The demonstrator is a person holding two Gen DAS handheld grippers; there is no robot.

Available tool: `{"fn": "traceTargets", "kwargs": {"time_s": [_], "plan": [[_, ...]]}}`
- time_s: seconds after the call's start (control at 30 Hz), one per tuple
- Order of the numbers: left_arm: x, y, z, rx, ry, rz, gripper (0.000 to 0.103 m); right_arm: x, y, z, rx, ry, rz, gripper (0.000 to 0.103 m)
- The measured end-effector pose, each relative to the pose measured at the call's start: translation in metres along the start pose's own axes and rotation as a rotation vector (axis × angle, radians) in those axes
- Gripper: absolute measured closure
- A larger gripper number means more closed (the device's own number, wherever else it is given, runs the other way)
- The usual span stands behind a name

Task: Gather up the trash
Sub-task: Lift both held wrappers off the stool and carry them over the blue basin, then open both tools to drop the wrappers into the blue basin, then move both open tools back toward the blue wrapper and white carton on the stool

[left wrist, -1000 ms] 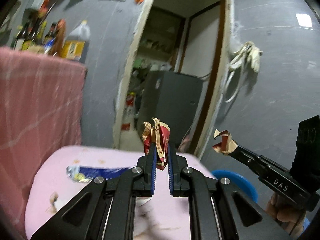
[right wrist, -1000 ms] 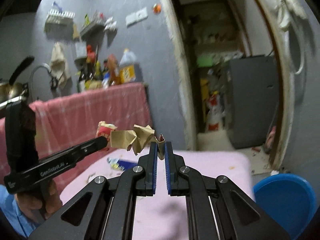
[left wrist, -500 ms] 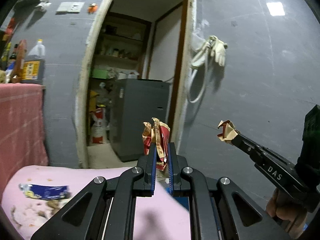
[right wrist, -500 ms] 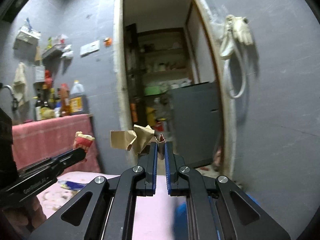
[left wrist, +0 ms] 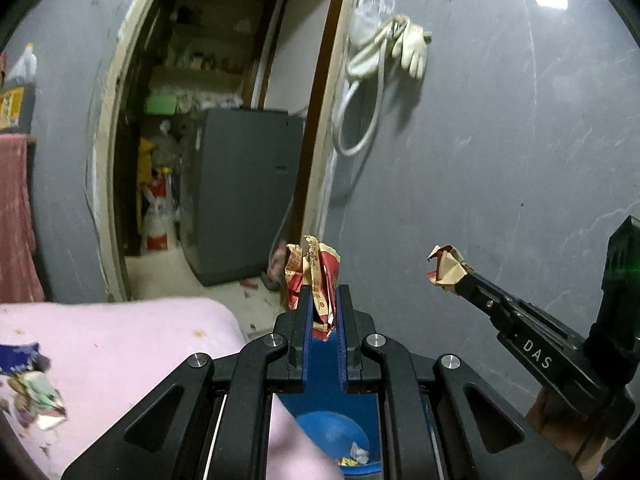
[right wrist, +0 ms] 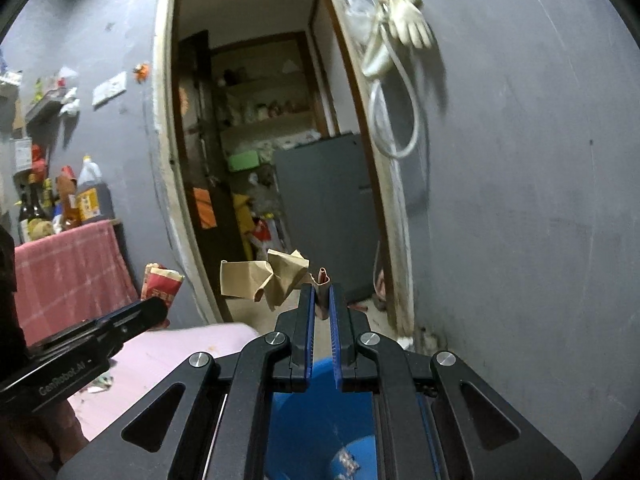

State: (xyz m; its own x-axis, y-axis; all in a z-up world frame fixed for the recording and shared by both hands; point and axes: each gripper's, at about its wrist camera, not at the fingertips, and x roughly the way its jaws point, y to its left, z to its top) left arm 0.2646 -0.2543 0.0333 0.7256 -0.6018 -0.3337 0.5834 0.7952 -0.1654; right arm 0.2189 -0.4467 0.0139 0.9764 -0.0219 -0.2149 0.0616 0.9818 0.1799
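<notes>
Jaws of the left gripper (left wrist: 322,300) are clamped on a crumpled red and tan wrapper (left wrist: 314,276), which sticks up from between the blue pads. Off to its right in the left wrist view, the right gripper (left wrist: 460,280) pinches a crumpled piece of brown paper (left wrist: 446,268) at its tip; a hand (left wrist: 560,428) shows beneath its black body. In the right wrist view the same brown paper (right wrist: 268,280) spreads out to the left of the closed jaws, and the left gripper with its wrapper (right wrist: 162,284) reaches in from the left edge.

Below both grippers sits a blue bin (left wrist: 332,436) with a few scraps at its bottom. Just left of the bin is a table under a pink cloth (left wrist: 120,352), with more litter (left wrist: 36,396) lying near its left end. Beyond stands a grey wall (left wrist: 500,140) with a pale glove (left wrist: 412,46) and a looped hose (left wrist: 360,120) hanging from it, beside an open doorway (left wrist: 224,120) into a cluttered storeroom.
</notes>
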Motion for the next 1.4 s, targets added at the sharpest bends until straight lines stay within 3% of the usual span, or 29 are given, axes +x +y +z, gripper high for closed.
{"fn": "traceTargets", "kwargs": {"time_s": [0.33, 0.63, 0.77, 0.93, 1.03, 1.23, 1.3, 1.4], "plan": [[0.053, 0.007, -0.023, -0.05, 0.189, -0.024, 0.094, 0.033, -0.023, -0.027, 0.064, 0.167, -0.032, 0.096], [0.074, 0.015, -0.041, -0.087, 0.277, -0.028, 0.085, 0.048, -0.032, -0.039, 0.086, 0.253, -0.039, 0.095], [0.073, 0.019, -0.041, -0.104, 0.275, -0.026, 0.073, 0.051, -0.032, -0.04, 0.085, 0.271, -0.043, 0.094], [0.07, 0.024, -0.038, -0.121, 0.271, -0.02, 0.072, 0.052, -0.031, -0.039, 0.085, 0.279, -0.047, 0.091], [0.065, 0.026, -0.035, -0.127, 0.254, -0.007, 0.071, 0.051, -0.03, -0.037, 0.091, 0.267, -0.048, 0.079], [0.045, 0.035, -0.027, -0.142, 0.177, 0.04, 0.056, 0.043, -0.024, -0.03, 0.083, 0.204, -0.038, 0.071], [0.036, 0.038, -0.022, -0.147, 0.151, 0.06, 0.05, 0.037, -0.021, -0.026, 0.075, 0.173, -0.033, 0.061], [0.02, 0.044, -0.016, -0.154, 0.104, 0.092, 0.039, 0.029, -0.015, -0.02, 0.066, 0.13, -0.022, 0.054]]}}
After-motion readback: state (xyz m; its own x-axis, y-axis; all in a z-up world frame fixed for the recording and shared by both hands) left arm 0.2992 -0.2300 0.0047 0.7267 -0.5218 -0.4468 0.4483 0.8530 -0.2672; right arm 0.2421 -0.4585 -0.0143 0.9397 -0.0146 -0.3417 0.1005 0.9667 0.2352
